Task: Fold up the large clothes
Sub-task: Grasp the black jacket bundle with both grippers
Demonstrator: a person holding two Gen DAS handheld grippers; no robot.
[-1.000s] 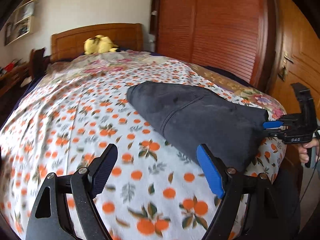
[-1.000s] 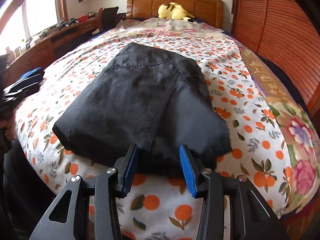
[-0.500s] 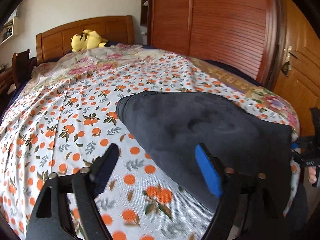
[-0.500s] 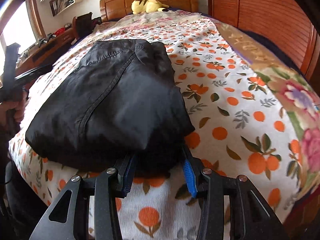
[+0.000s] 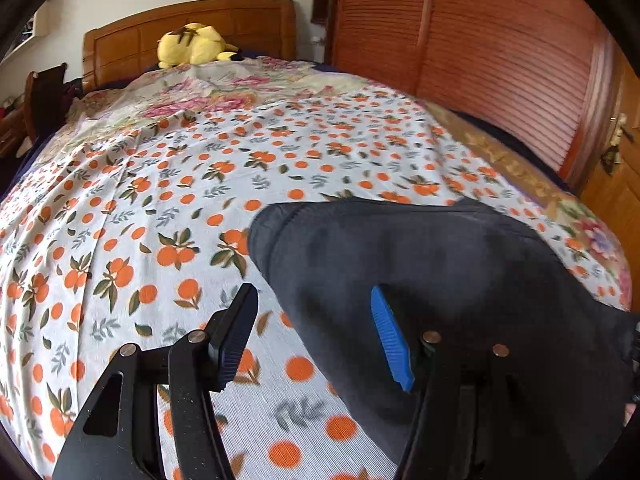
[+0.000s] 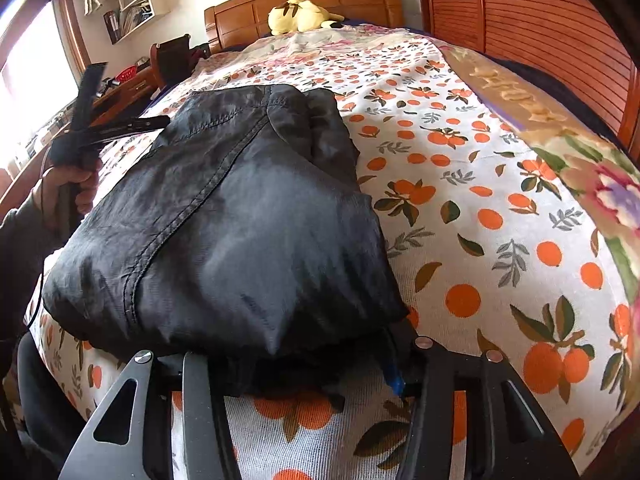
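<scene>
My left gripper point(image 5: 312, 336) hangs released over the bed point(image 5: 120, 208), its dark finger above the orange-print sheet and its blue pad point(image 5: 390, 340) above the edge of the folded black garment point(image 5: 440, 272), nothing pinched between them. From my right wrist view, that same garment point(image 6: 240, 216) lies as a thick dark bundle near the foot edge of the bed point(image 6: 500, 200), toward its left side, a stitched seam running diagonally across the top layer. My right gripper point(image 6: 304, 364) is pushed in at the garment's near edge; the cloth bulges over both fingers and hides the tips, with only a sliver of the blue pad point(image 6: 394, 378) peeking out at the right, so I cannot tell whether it is clenched on the fabric or merely buried beneath it. Across the bundle, my left hand point(image 6: 66, 190) holds the other tool's handle at the left edge of the bed, its black fingers reaching to the garment's far left corner. Up at the head of the bed, a yellow plush toy point(image 5: 192, 44) rests against the wooden headboard point(image 5: 120, 44), and a slatted wooden wardrobe point(image 5: 500, 48) runs along the right side.
</scene>
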